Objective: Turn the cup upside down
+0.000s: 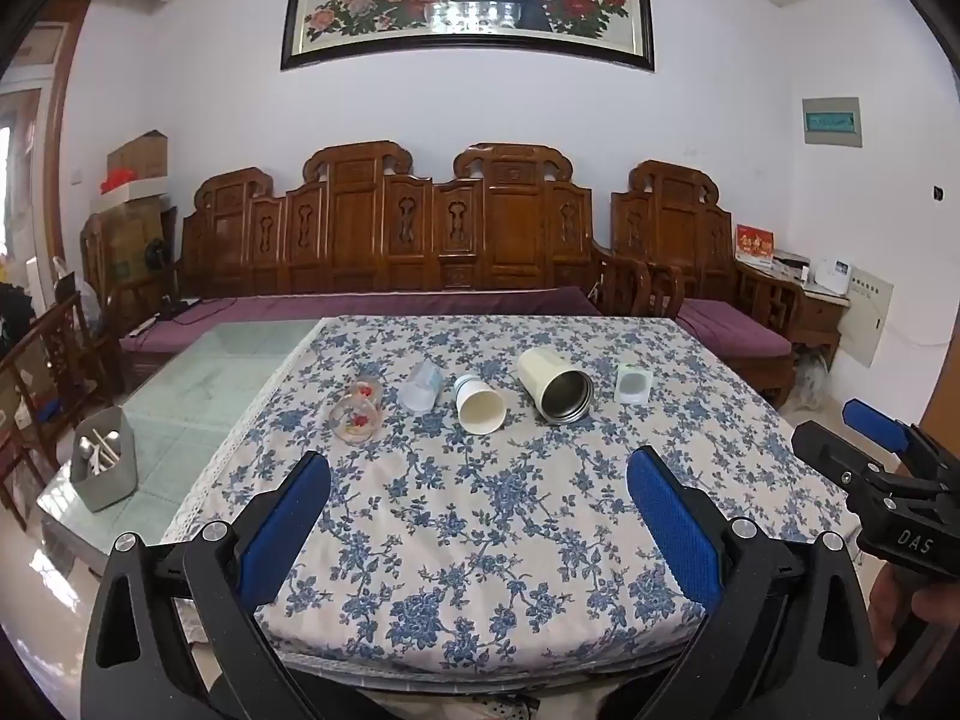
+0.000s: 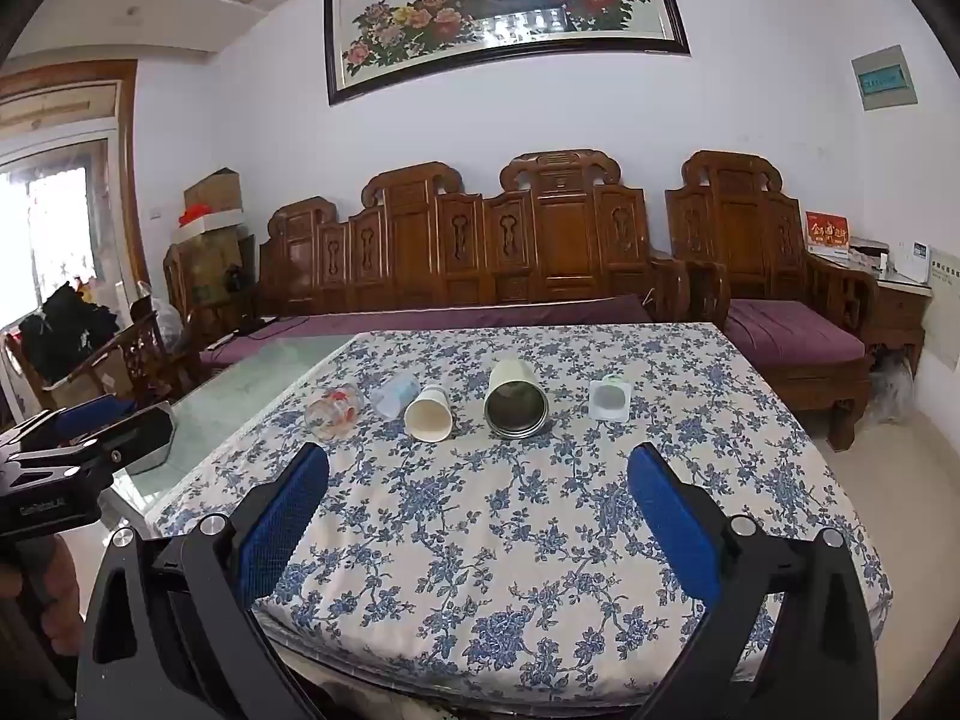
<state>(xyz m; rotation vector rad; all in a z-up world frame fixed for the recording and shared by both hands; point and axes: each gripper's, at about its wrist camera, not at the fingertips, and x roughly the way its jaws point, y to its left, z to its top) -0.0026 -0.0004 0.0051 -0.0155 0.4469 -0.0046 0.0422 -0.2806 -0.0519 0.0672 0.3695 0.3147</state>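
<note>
Five cups were seen lying sideways in a row mid-table. The paper cup, light and easily crushed, would best be gripped gently across its wall. Left gripper and right gripper were spread wide, empty.

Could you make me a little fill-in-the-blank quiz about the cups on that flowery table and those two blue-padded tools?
1. The cups on the tablecloth all lie on their ____.
2. The row holds ____ cups in all.
3. The paper cup lies just left of the ____-lined cream cup.
4. The left tool and right tool hold ____.

Missing words: sides; five; metal; nothing
</note>
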